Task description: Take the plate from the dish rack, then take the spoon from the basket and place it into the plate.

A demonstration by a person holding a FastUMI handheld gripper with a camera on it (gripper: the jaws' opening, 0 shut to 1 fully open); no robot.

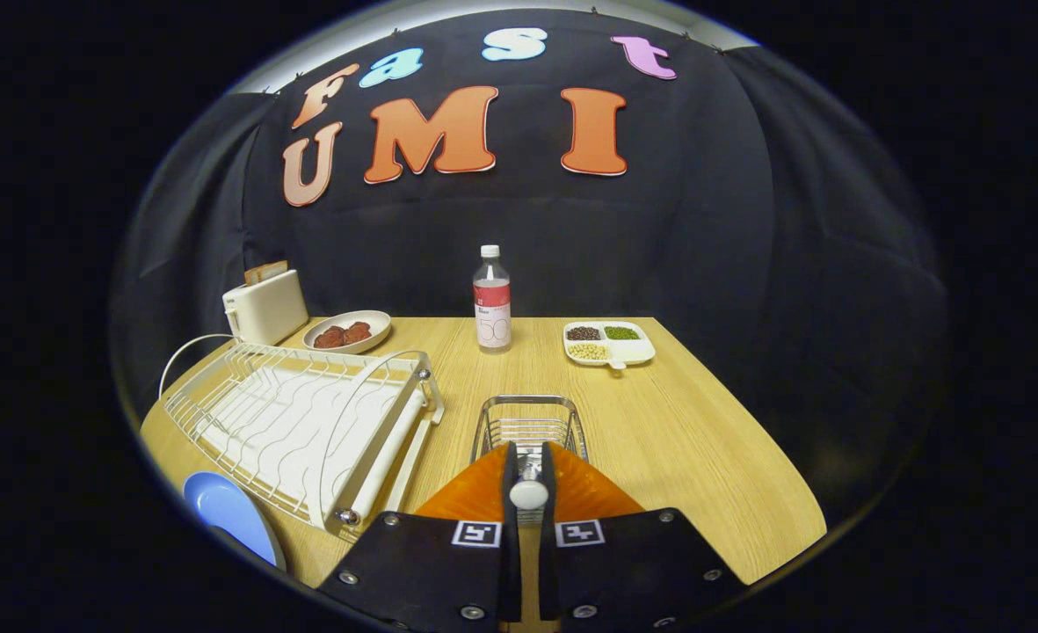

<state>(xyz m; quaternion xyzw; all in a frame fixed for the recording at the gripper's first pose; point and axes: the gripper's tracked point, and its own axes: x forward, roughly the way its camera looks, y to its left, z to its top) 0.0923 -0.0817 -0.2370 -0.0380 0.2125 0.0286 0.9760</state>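
Now spoon (528, 491) clamped between the hand-held gripper (528, 479) fingers, basket (529, 420) just beyond.

Spoon (528, 492): just a rounded handle end shows, clamped between the fingers of the hand-held gripper (528, 470); the rest hidden behind them. Basket (529, 422): near part covered by the fingers, its inside not readable. Plate (228, 514), near left on the table (703, 440): cut off at the view's edge, partly behind the dish rack (299, 422) corner. Bottle (492, 303) label too small to tell. Toaster (265, 306), far left: what sits in its slot is unclear. Divided dish (609, 343) contents too small to identify.
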